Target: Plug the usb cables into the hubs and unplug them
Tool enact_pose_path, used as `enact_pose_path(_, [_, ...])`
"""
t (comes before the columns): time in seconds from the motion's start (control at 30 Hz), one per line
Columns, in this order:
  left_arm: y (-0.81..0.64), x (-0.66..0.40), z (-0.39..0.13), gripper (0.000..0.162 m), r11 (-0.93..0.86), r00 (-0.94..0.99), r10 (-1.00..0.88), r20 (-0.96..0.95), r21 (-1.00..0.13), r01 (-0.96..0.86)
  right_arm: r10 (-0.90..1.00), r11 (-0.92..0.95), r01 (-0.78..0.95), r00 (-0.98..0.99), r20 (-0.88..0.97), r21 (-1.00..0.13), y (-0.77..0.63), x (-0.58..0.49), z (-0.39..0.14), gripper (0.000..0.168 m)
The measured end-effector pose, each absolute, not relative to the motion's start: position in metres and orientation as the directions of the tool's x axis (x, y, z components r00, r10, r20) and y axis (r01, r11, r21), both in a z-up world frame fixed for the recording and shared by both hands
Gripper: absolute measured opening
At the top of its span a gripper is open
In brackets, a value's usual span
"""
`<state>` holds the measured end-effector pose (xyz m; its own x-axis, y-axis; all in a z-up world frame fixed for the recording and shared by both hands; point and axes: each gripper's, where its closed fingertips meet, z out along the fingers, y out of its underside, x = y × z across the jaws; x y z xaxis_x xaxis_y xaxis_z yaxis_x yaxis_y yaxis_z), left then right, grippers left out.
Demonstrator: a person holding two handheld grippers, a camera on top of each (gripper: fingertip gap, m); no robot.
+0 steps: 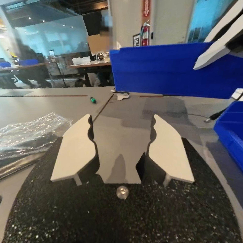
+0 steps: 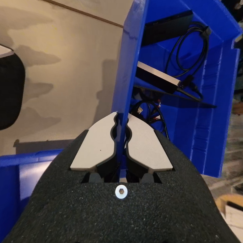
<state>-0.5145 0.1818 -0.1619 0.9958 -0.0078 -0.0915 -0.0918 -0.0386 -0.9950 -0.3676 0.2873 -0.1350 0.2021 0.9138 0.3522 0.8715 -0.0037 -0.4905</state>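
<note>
Left wrist view: the left gripper (image 1: 122, 118) hovers low over the grey table (image 1: 39, 105), its two pale fingers spread wide apart with only bare tabletop between them. A crumpled clear plastic bag (image 1: 30, 132) lies just to its left. Farther off on the table rest a small green-handled tool (image 1: 93, 100) and a white object (image 1: 121, 96) at the foot of a large blue bin (image 1: 157, 71). A second blue bin (image 1: 231, 132) stands at the right edge, with a black cable plug (image 1: 213, 117) lying on the table just beside it. The right gripper (image 1: 211, 57) enters from the upper right, in front of the large bin.

Right wrist view: the right gripper (image 2: 121, 115) is clamped on the rim wall of the blue bin (image 2: 126, 65), one finger outside the wall and one inside it. The task's things lie inside this bin, beyond and to the right of the fingers. A silver-topped hub (image 2: 157, 77) sits in the middle with a black cable (image 2: 184, 52) looped behind it; a black hub (image 2: 167, 25) lies at the far end. Nearest the inner finger is a tangle of USB cables (image 2: 155, 115), one loose metal USB plug (image 2: 140, 109) just past the fingertip. Neither gripper touches a cable or hub.
</note>
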Motion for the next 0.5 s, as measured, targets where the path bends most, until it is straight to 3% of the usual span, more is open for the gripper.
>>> enact_pose_path(0.3, [0.185,-0.522,-0.183,0.086,-0.125,0.996,0.026,-0.09,-0.988,-0.086,0.937,-0.051,0.925,0.175,0.301,-0.377,0.299,-0.414,-0.217,0.007])
enact_pose_path(0.5, [0.187,-0.519,-0.188,0.086,-0.147,0.997,0.017,-0.078,-0.986,-0.074,0.921,-0.033,0.919,0.181,0.344,-0.394,0.298,-0.425,-0.245,0.009])
